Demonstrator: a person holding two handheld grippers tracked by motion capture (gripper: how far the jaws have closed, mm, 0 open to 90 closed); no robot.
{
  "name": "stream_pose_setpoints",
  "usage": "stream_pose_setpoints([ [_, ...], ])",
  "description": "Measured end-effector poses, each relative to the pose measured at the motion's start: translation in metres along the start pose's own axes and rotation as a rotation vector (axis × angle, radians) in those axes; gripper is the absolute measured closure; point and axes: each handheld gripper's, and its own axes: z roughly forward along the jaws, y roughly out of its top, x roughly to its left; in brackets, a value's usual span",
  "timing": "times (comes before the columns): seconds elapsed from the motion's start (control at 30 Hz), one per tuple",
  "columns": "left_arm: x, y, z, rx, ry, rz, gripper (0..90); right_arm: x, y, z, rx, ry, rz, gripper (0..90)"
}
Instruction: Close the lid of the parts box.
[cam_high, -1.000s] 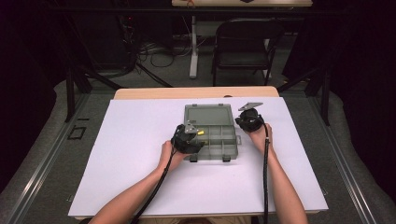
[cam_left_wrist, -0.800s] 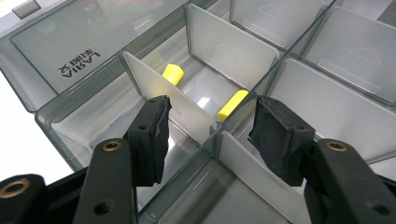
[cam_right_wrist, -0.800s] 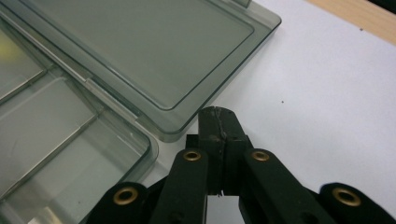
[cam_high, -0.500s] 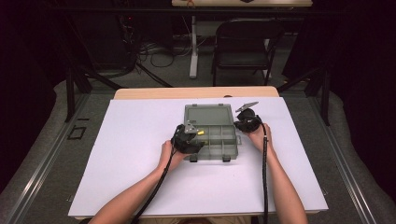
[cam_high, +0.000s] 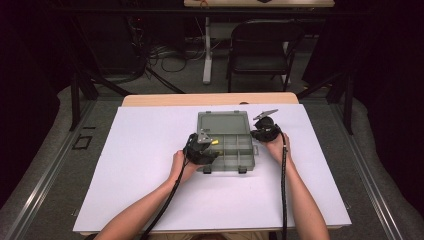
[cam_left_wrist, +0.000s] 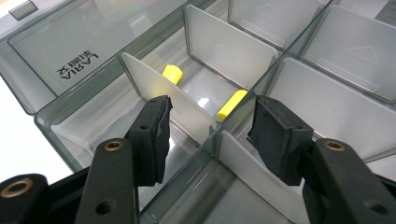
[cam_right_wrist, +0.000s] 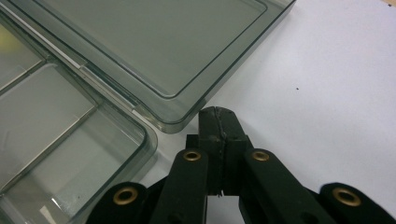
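A white sheet-covered table (cam_high: 150, 190) fills the middle of the high view. At its centre lies an open smoky-grey plastic compartment box (cam_high: 227, 150). The left gripper (cam_left_wrist: 210, 128) hangs half open and empty over a white divider (cam_left_wrist: 187, 109), with two small yellow cylinders (cam_left_wrist: 231, 103) beyond. The right gripper (cam_right_wrist: 219, 122) is closed, empty, beside the box's lid (cam_right_wrist: 154, 46).

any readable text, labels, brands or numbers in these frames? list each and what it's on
"LARIA", embossed on the clear lid of the compartment box; in the left gripper view it reads upside down.
A few small embossed characters just below that word on the same lid: too small to read.
Raised triangle marks on the floors of two compartments: signs only, no lettering.
The high view and the right gripper view carry nothing legible.
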Motion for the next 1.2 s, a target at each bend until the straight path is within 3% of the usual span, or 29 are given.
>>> stream_pose_setpoints([
  [0.67, -0.0001, -0.0001, 0.0000, 0.000, 0.000, 0.009, 48.1, -0.0022, -0.0036, 0.0037, -0.078, -0.009, 0.046, 90.0],
  [0.93, -0.0004, 0.0000, 0.0002, 0.000, 0.002, 0.008, 48.2, -0.0022, -0.0032, -0.0020, -0.167, -0.020, 0.059, 90.0],
  [1.2, -0.0005, 0.0000, 0.0002, 0.000, 0.003, 0.007, 48.2, -0.0010, -0.0028, -0.0052, -0.202, -0.032, 0.047, 90.0],
])
